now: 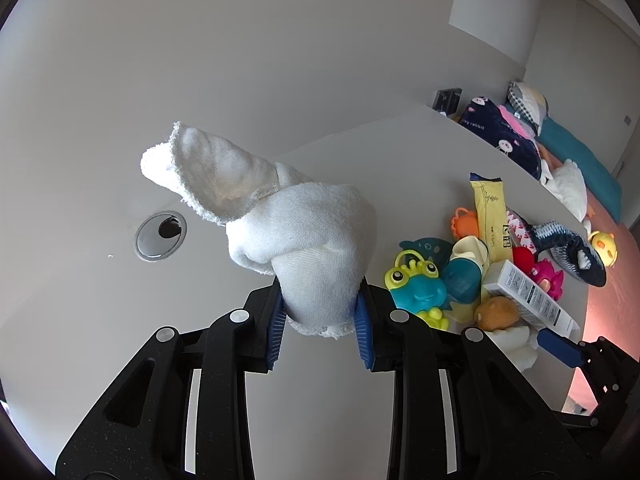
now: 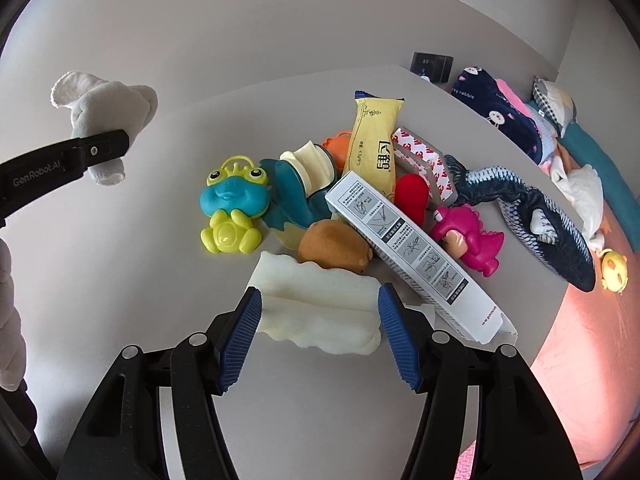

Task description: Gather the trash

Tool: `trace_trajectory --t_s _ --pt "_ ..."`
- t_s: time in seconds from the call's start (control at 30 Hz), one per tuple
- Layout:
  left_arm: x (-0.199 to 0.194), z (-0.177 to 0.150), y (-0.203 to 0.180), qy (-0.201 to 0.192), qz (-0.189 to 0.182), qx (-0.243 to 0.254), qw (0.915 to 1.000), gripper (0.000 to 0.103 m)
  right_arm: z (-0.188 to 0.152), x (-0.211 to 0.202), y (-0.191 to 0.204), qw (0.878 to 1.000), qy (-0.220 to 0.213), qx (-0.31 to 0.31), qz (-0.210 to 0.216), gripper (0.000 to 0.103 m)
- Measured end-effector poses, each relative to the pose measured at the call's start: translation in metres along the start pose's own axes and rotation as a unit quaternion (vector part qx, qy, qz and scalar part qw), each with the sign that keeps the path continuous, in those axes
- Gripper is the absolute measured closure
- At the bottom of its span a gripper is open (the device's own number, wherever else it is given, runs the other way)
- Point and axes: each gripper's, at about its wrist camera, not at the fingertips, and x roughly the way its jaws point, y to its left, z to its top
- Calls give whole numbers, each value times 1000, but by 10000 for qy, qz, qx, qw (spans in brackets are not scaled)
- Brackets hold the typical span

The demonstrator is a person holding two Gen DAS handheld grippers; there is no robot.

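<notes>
White cloth point(image 1: 304, 240) pinched in left gripper point(image 1: 320, 320), right gripper point(image 2: 320, 336) open around pale sponge point(image 2: 320, 312)

2 wrist views, close, angled down over one table point(image 1: 120, 280), both on the toy pile point(image 2: 320, 200).

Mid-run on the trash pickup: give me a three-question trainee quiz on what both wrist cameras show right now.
1. True or false: the left hand-held gripper is shut on the white cloth.
2. What lies between the right hand-held gripper's open jaws? A) frog toy B) cream foam sheet C) white box
3. Which toy is nearest the round cable grommet?

Key: 1 true. 2 B, the cream foam sheet. 3 the frog toy.
</notes>
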Motion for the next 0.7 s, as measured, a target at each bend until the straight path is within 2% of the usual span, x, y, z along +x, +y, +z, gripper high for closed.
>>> trace_trajectory --t_s 0.03,0.17,0.23,0.3,0.33,0.37,0.4,0.47,0.7 --pt "1 0 1 6 12 -11 10000 74 -1 5 1 10000 49 -40 -12 33" --pt "2 1 4 13 35 -49 10000 73 -7 19 1 9999 99 -64 -40 31" --pt "4 0 4 30 45 -42 10000 73 -9 20 -2 9998 134 3 114 41" --pt "5 0 2 44 58 -16 10000 73 -9 18 -1 9998 111 -32 141 56" --pt "6 0 1 49 60 1 10000 73 -9 17 0 9998 94 -85 130 59" --pt "6 -1 -1 49 60 21 10000 73 -10 15 0 9998 64 -101 152 69" --pt "5 -1 -2 45 63 46 10000 73 -10 13 0 9993 20 -66 364 89" --pt "4 -2 -5 20 72 93 9999 73 -10 8 1 9988 -23 -9 485 96" --pt "-13 -4 -9 -126 40 116 9998 73 -10 -17 -12 9960 -267 342 785 98"
